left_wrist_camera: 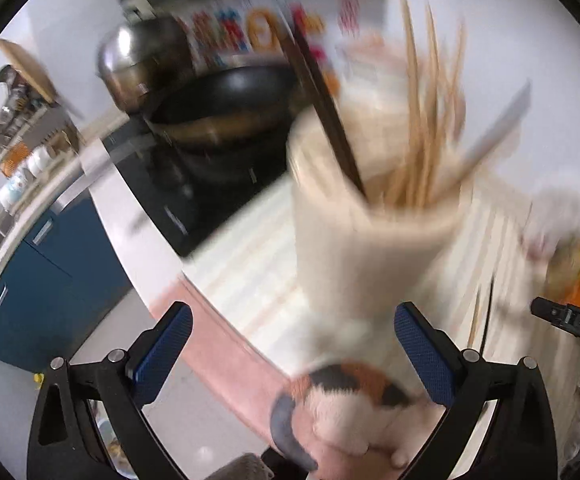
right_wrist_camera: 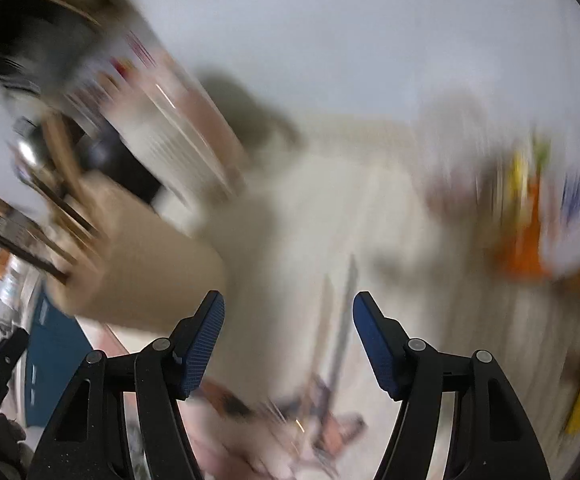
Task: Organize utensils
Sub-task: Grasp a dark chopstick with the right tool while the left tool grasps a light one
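Note:
A cream utensil holder point(left_wrist_camera: 373, 232) stands just beyond my left gripper point(left_wrist_camera: 291, 354). It holds dark chopsticks point(left_wrist_camera: 321, 108), pale wooden chopsticks point(left_wrist_camera: 425, 120) and a silver utensil handle point(left_wrist_camera: 497, 128). The left gripper's jaws are wide apart on either side of the holder's base and do not touch it. In the right wrist view the holder point(right_wrist_camera: 146, 264) is at the left, blurred. My right gripper point(right_wrist_camera: 288, 340) is open and empty above the cloth-covered table; a thin utensil point(right_wrist_camera: 341, 320) lies between its fingers on the table. Both views are blurred by motion.
A black wok point(left_wrist_camera: 226, 96) and a steel pot lid point(left_wrist_camera: 142, 60) sit on the stove behind the holder. A striped cloth point(left_wrist_camera: 250, 272) with a cat print covers the table. Colourful packets point(right_wrist_camera: 529, 220) lie at the right. Blue cabinets point(left_wrist_camera: 50, 272) are at the left.

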A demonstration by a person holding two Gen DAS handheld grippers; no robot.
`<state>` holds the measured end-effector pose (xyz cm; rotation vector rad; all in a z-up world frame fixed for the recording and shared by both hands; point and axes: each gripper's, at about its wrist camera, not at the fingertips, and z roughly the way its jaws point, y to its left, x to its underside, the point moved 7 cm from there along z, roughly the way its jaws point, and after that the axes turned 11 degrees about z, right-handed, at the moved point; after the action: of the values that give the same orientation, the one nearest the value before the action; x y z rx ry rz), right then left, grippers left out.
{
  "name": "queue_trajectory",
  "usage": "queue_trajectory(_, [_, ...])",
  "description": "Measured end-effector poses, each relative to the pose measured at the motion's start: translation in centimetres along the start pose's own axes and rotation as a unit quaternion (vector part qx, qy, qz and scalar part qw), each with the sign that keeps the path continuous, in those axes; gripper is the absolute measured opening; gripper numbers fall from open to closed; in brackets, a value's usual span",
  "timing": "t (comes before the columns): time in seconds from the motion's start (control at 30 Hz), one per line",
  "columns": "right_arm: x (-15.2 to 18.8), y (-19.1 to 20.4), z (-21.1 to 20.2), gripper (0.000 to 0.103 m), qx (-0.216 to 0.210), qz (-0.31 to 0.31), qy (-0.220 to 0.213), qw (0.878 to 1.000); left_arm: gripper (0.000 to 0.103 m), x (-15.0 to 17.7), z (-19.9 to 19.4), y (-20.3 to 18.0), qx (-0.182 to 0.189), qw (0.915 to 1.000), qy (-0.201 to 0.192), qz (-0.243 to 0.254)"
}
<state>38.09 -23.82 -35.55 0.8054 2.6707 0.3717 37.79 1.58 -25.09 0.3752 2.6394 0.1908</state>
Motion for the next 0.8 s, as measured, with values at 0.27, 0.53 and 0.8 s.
queue_trajectory(0.27, [4.2,-3.9,10.1,0.041,0.045,0.042,0.085,0.994,0.103,4.9,6.0,-5.2,-0.015,0.9943,0.074,0.075])
queue_trajectory(0.53, [5.4,-5.6,9.5,0.005,0.125,0.007,0.063,0.99,0.103,5.3,8.2,-10.4,0.008,0.9879,0.093,0.123])
queue_trajectory(0.8, [6.4,-14.4,4.4,0.005,0.153,0.066,0.07,0.984,0.103,5.0,9.7,-19.0,0.084,0.9764,0.122,0.158])
